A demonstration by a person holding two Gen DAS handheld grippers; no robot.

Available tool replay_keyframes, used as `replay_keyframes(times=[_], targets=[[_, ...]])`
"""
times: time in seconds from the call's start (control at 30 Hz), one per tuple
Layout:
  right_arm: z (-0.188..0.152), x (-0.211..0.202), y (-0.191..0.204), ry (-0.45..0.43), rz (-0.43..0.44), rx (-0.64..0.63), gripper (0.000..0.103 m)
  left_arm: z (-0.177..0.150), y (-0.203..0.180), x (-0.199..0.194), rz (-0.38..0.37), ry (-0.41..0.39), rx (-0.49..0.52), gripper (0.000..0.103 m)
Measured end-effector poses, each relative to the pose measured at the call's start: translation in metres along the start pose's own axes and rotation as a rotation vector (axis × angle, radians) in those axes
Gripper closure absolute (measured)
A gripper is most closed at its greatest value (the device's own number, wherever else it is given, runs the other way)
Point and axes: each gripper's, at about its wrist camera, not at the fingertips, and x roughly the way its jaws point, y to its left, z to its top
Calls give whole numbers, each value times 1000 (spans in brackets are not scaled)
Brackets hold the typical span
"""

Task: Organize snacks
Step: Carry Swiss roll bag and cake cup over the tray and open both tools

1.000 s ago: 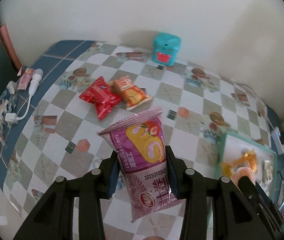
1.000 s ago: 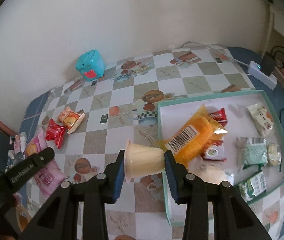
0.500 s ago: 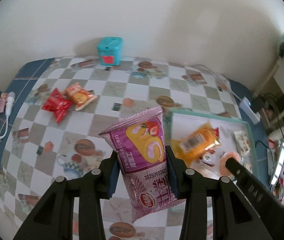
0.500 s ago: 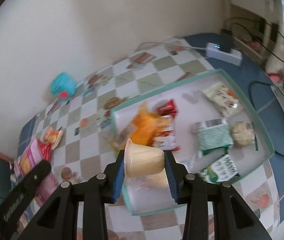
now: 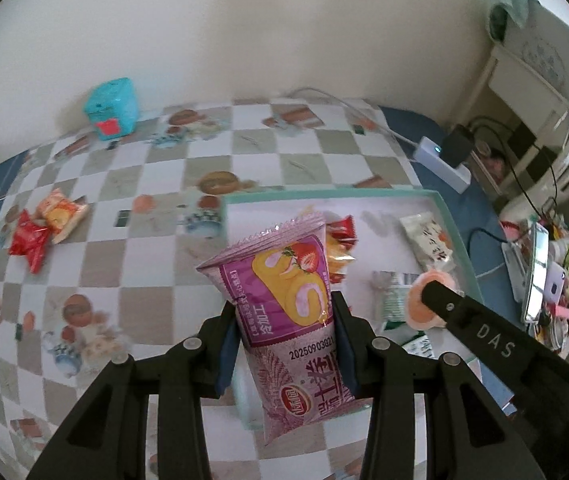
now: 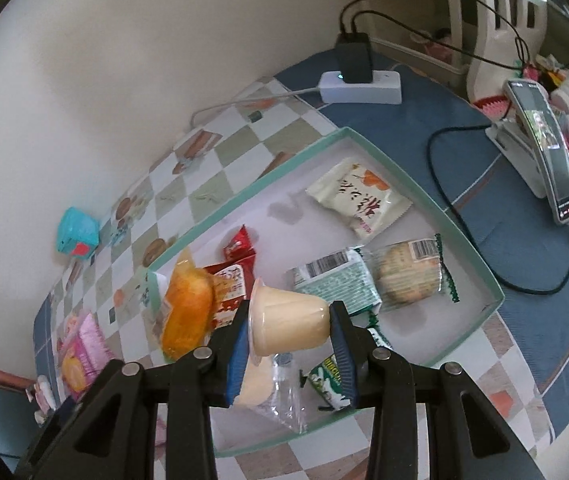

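My left gripper (image 5: 284, 344) is shut on a purple cake-roll packet (image 5: 284, 304) and holds it above the near left corner of the teal-rimmed tray (image 5: 324, 196). My right gripper (image 6: 288, 344) is shut on a pale yellow jelly cup (image 6: 288, 320), held on its side above the tray (image 6: 468, 240), which holds several snack packets. In the left wrist view the right gripper's finger (image 5: 480, 328) and the cup (image 5: 424, 308) show over the tray. A red packet (image 5: 28, 240) and an orange packet (image 5: 60, 216) lie on the checkered tablecloth at left.
A teal box (image 5: 112, 108) stands by the wall. A white power strip with a black charger (image 6: 360, 80) lies beyond the tray. A phone on a stand (image 6: 544, 148) and cables lie at right. The wall runs behind the table.
Both grippers have swung right with their loads. They were over the bare tablecloth left of the tray and are over the tray now. The grips have not changed.
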Motion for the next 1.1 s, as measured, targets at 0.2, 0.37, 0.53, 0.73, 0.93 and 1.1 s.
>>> replay_keyframes(times=[0.2,0.37,0.53,0.73,0.93,1.1], targets=[[3,16,-10,37,-19,25,62,7,-14,20,-22,32,2,59],[7,19,-18,44,-18,46,62,12,-19,31,-50,45,-10,59],[10,19,-25,46,-18,65,62,13,-25,37,-65,46,-9,59],[12,17,-31,40,-12,89,62,14,-30,41,-79,47,-9,57],[13,16,-36,41,-10,109,62,14,-26,39,-85,51,-18,44],[13,17,-34,50,-5,105,61,12,-20,35,-41,50,-23,43]])
